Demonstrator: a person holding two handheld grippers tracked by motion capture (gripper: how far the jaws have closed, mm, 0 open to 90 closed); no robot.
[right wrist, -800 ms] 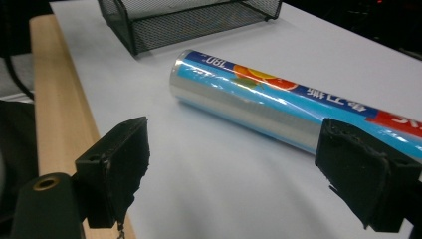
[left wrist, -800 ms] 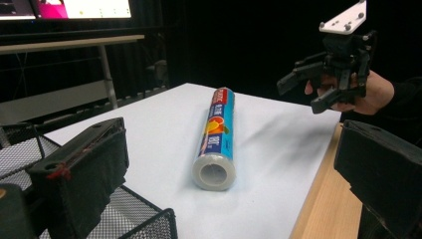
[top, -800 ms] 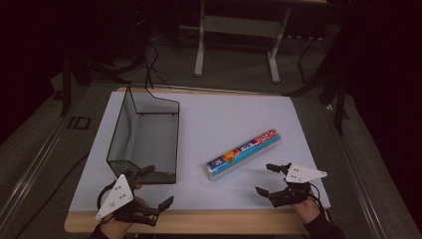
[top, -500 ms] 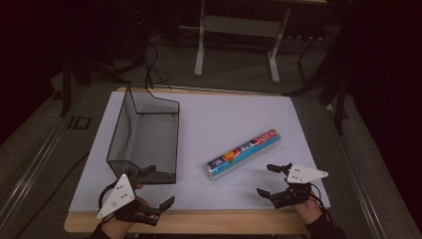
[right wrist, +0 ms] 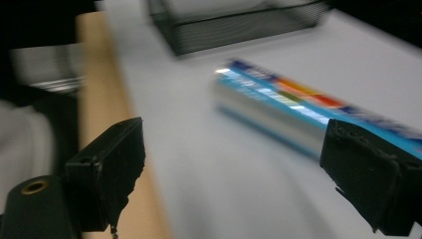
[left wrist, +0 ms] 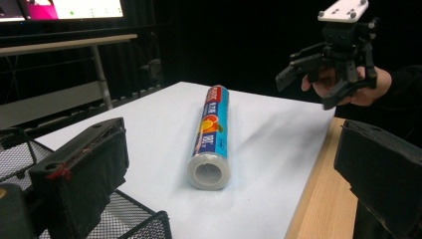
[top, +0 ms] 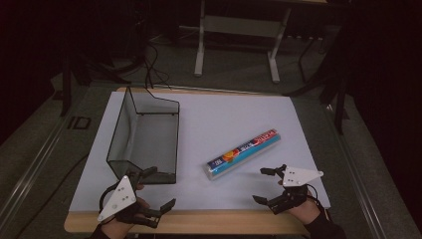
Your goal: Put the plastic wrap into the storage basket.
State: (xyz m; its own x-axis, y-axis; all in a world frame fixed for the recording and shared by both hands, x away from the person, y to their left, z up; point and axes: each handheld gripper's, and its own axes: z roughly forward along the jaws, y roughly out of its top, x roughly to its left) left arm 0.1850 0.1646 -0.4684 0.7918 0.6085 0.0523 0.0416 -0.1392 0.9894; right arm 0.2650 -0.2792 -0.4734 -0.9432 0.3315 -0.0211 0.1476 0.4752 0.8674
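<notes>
Approaching the foil roll [top: 243, 154] mid-table; I am keeping both released grippers, right [top: 268, 185] and left [top: 158, 188], near the front edge, aiming across its middle.

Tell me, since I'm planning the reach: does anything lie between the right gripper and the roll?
Nothing visible does. The right gripper, jaws open, faces the roll across bare white table top.

The roll [top: 242, 154] is blue with red and orange print — the wire basket [top: 144, 137] black, the mat [top: 224, 119] white.
</notes>
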